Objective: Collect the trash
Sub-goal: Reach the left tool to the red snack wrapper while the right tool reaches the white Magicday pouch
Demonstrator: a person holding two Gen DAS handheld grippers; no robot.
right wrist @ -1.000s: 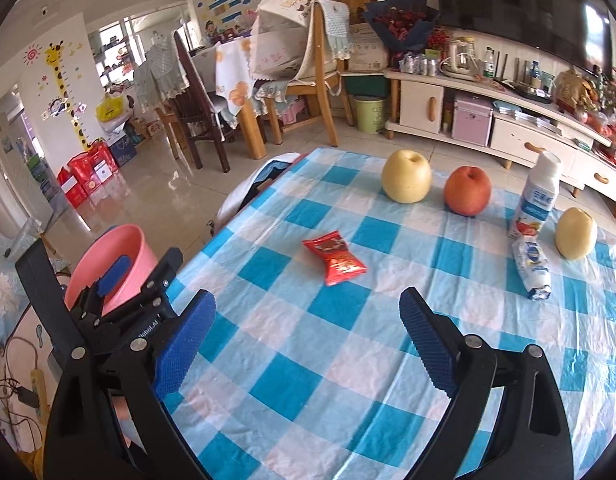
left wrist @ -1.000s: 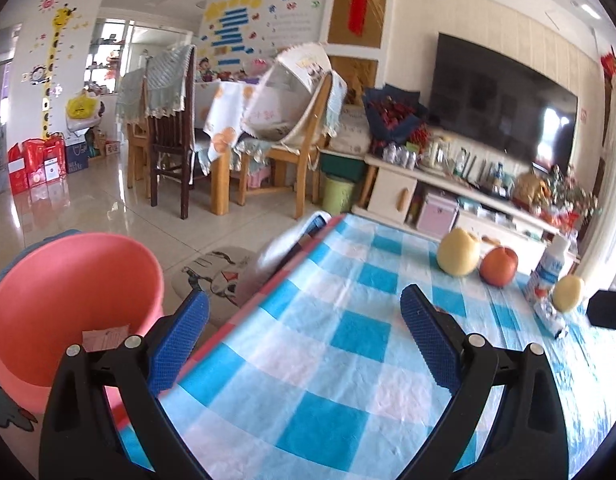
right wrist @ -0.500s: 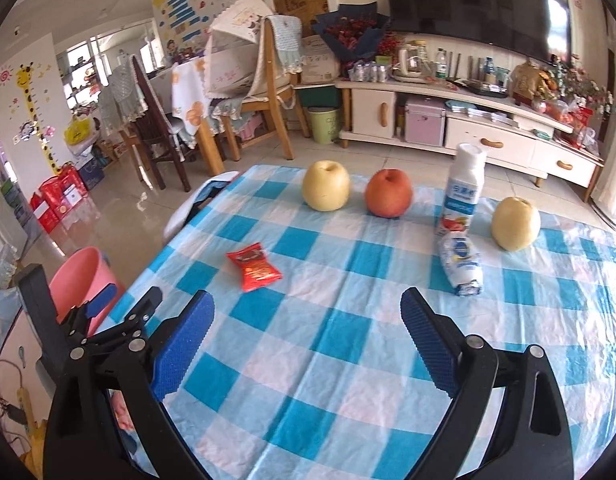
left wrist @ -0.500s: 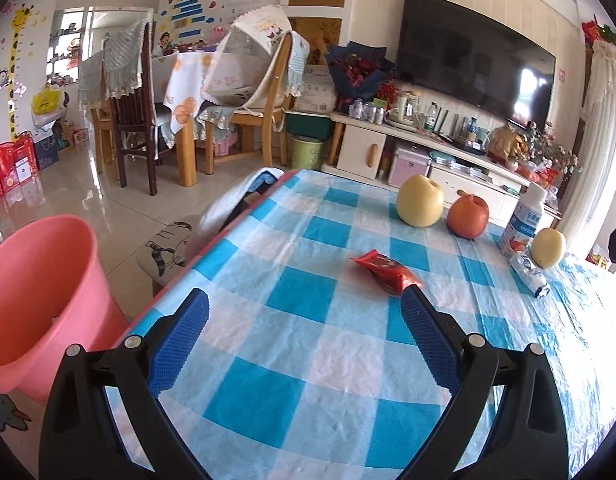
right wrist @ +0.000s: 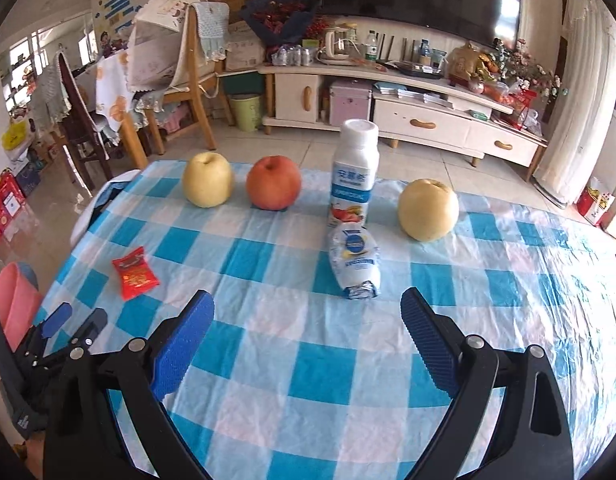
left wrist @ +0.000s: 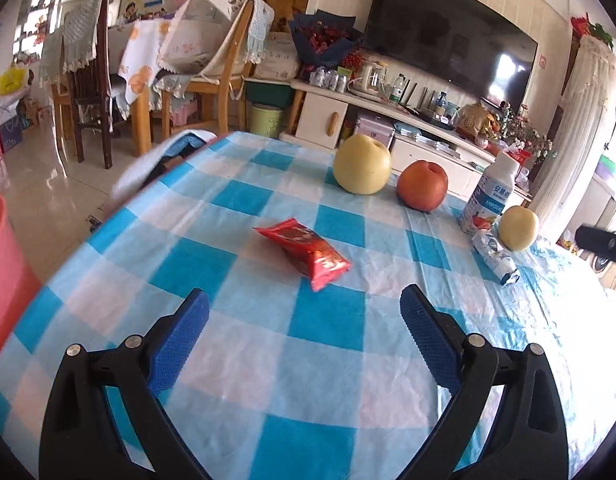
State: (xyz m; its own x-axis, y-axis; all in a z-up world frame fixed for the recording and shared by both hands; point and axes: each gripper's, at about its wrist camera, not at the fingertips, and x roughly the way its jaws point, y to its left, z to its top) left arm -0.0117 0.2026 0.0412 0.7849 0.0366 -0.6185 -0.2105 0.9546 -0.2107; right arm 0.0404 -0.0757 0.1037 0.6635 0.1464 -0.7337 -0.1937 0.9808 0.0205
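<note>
A red snack wrapper (left wrist: pixel 303 251) lies on the blue checked tablecloth (left wrist: pixel 267 360); it also shows in the right wrist view (right wrist: pixel 135 273). A white and blue wrapper (right wrist: pixel 354 262) lies in front of a white bottle (right wrist: pixel 354 172); it also shows in the left wrist view (left wrist: pixel 495 257). My left gripper (left wrist: pixel 303 320) is open and empty, a little short of the red wrapper. My right gripper (right wrist: pixel 305 322) is open and empty, just short of the white wrapper. A pink bin (left wrist: pixel 3 280) stands on the floor at the table's left edge.
Two yellow apples (right wrist: pixel 207 184) (right wrist: pixel 428 209) and a red apple (right wrist: pixel 272 182) stand in a row at the far side of the table. Chairs (right wrist: pixel 179 80), a TV cabinet (right wrist: pixel 388 112) and a small green bin (right wrist: pixel 245 112) stand beyond.
My left gripper has swung from the pink bin over the table toward the red wrapper. My right gripper has swung right, from facing the red wrapper to the white wrapper.
</note>
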